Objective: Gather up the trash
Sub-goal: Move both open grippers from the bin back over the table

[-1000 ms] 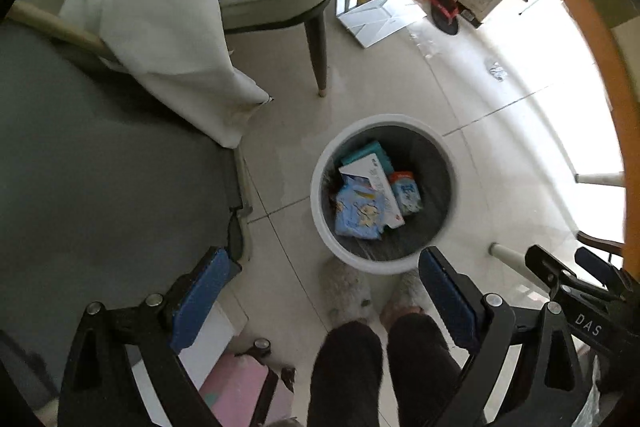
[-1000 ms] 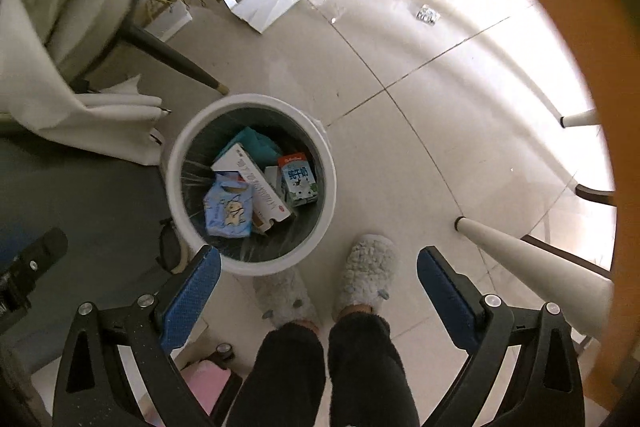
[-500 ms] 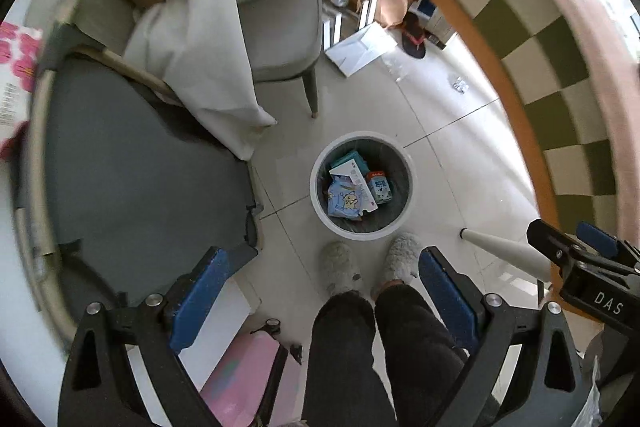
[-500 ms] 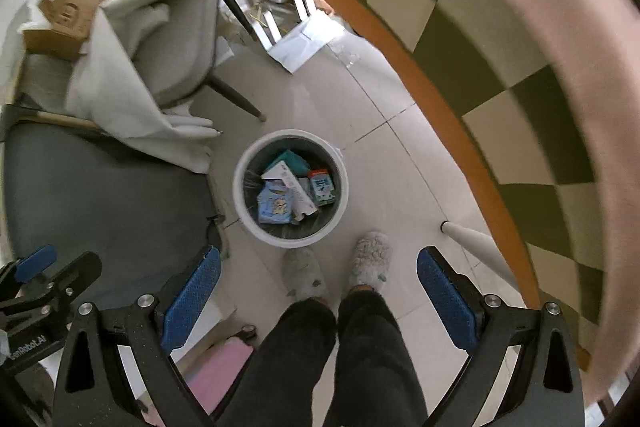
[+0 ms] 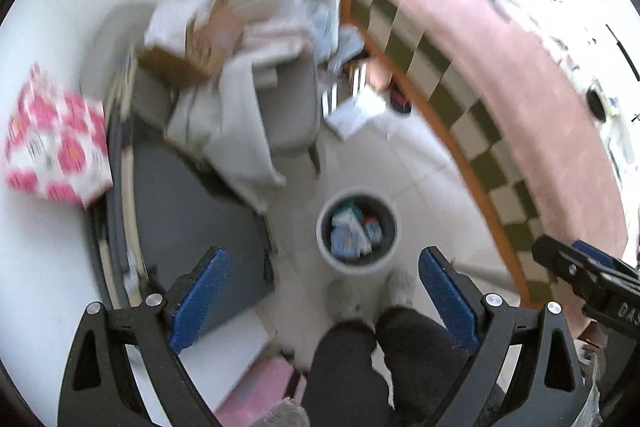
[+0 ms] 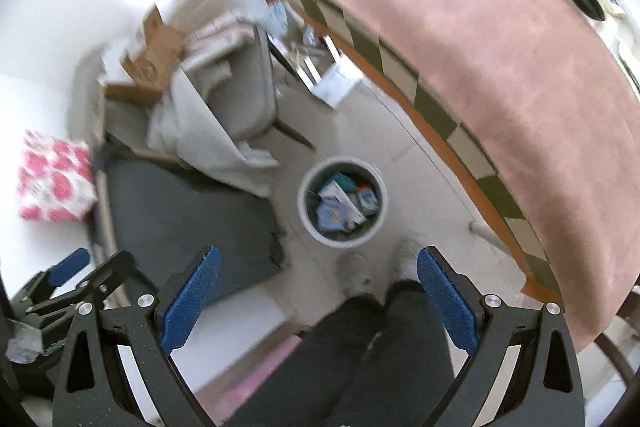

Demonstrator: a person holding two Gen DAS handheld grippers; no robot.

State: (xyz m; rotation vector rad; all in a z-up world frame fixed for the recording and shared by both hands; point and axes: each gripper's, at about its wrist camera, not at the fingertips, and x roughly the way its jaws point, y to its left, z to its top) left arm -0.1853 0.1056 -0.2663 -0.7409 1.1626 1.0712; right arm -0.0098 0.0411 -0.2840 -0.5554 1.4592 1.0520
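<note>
Between pickups: both grippers (image 5: pixel 324 287) (image 6: pixel 318 285) wide open, empty, above filled bin (image 6: pixel 306 215); next, locating further trash

Left hand-held gripper (image 5: pixel 322 301) held high, aimed downward, blue pads (image 5: pixel 199 299) spread wide, nothing between. Right hand-held gripper (image 6: pixel 318 297) alongside, likewise agape and empty. Person's dark-trousered legs (image 5: pixel 384 359), pale slippers (image 5: pixel 344 297) below.
</note>
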